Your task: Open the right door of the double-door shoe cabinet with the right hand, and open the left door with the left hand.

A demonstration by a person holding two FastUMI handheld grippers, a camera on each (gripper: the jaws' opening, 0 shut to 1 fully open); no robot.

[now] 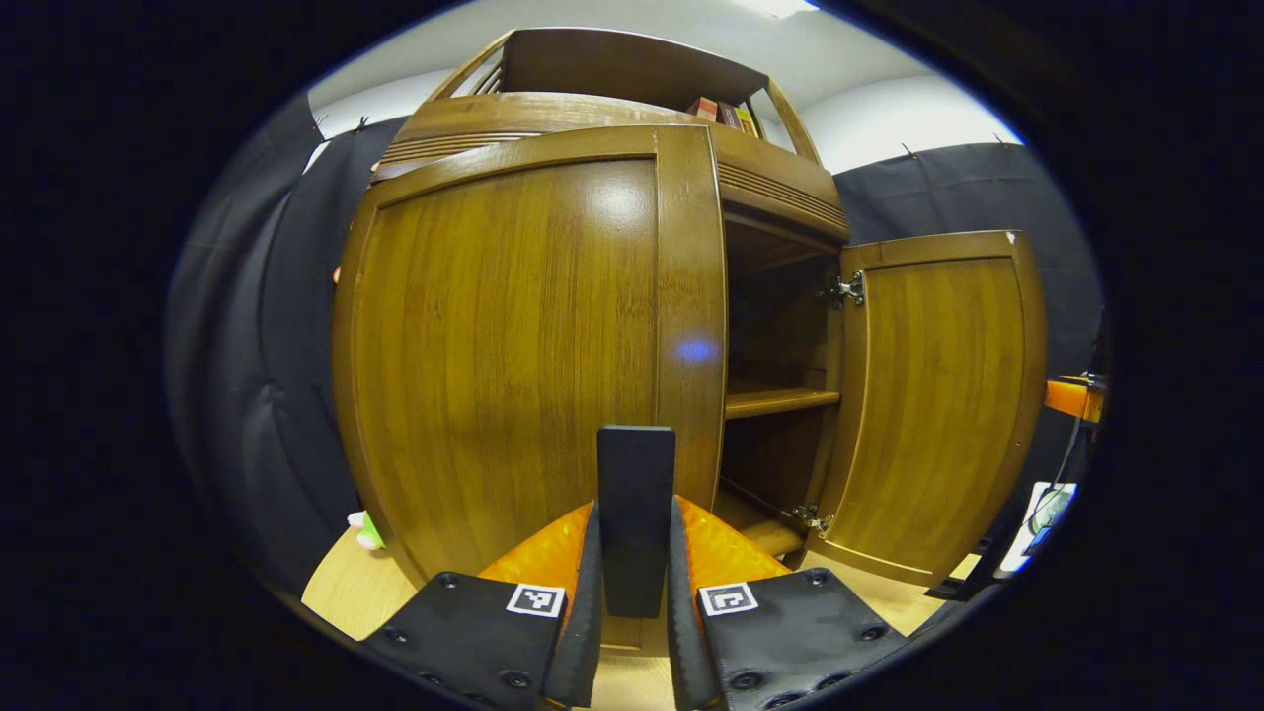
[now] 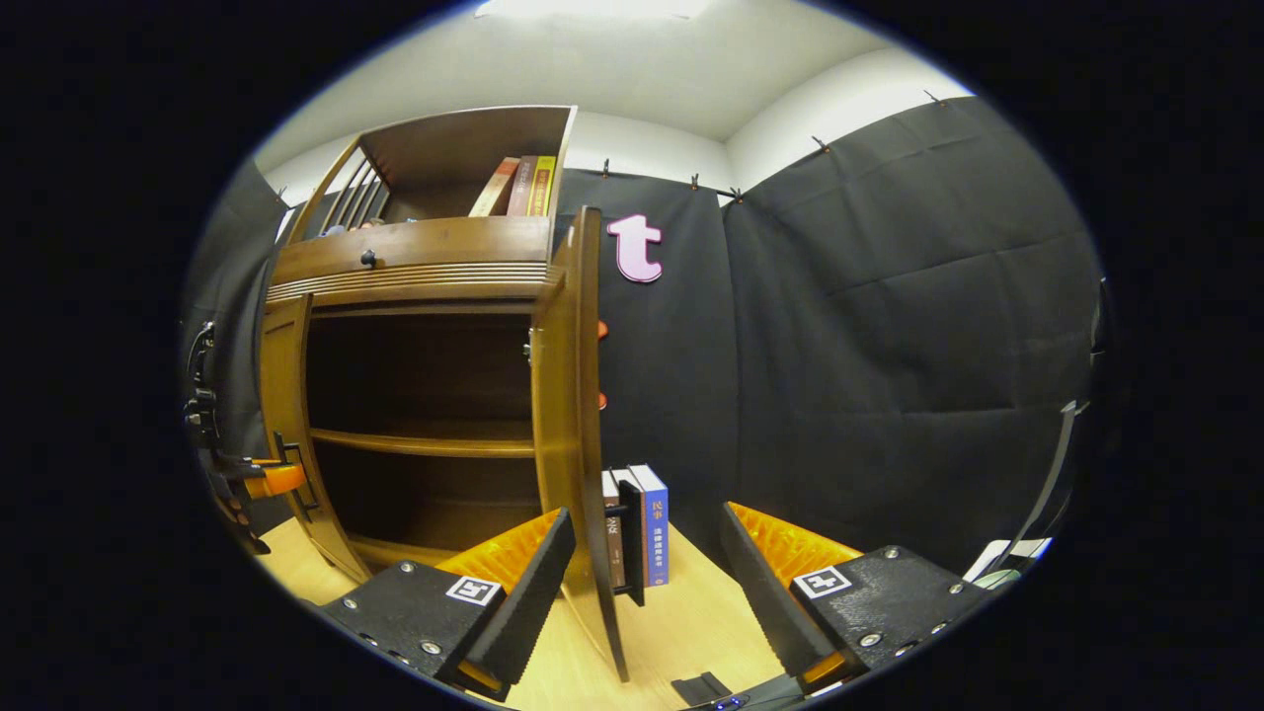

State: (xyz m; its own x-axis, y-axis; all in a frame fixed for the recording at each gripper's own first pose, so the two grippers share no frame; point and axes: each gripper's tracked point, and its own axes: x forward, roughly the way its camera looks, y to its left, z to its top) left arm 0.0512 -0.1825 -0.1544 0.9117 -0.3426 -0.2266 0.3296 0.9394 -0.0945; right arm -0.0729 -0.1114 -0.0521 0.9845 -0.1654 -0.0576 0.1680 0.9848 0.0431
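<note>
On the pale wooden floor (image 2: pixel 681 612), books (image 2: pixel 647 538) stand beside black cloth wall (image 2: pixel 889 346).

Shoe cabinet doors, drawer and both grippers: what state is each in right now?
Right door: swung wide open.
Left door: partly open.
Left door handle: clamped.
Drawer: closed.
Left gripper: shut on the handle.
Right gripper: open, straddling the right door's edge.

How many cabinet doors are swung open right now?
2. In the right gripper view, the left door stands open at the cabinet's far side, the left gripper at its handle, and the right door stands edge-on, open, between the right gripper fingers.
</note>
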